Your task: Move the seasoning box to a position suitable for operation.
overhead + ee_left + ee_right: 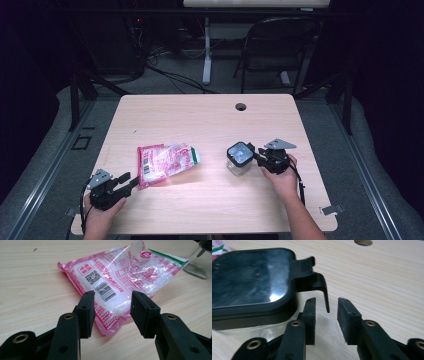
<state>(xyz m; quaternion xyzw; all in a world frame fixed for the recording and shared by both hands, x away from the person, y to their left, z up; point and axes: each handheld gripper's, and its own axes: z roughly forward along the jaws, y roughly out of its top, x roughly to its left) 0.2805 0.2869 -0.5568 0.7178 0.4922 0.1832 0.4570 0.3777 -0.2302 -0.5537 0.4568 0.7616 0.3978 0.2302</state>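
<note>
On the table (210, 200), the left gripper (112, 312) has its jaws spread, with the near corner of a pink and clear bag (120, 280) of white grains between them, untouched. To the right stands a glass jar (239, 159) with a black clip lid. The right gripper (326, 320) straddles the lid's clip (322, 287), its jaws apart and not pressing.

R gripper (325, 315) jaws apart, astride latch tab (322, 287) of black jar lid (249, 277).
</note>
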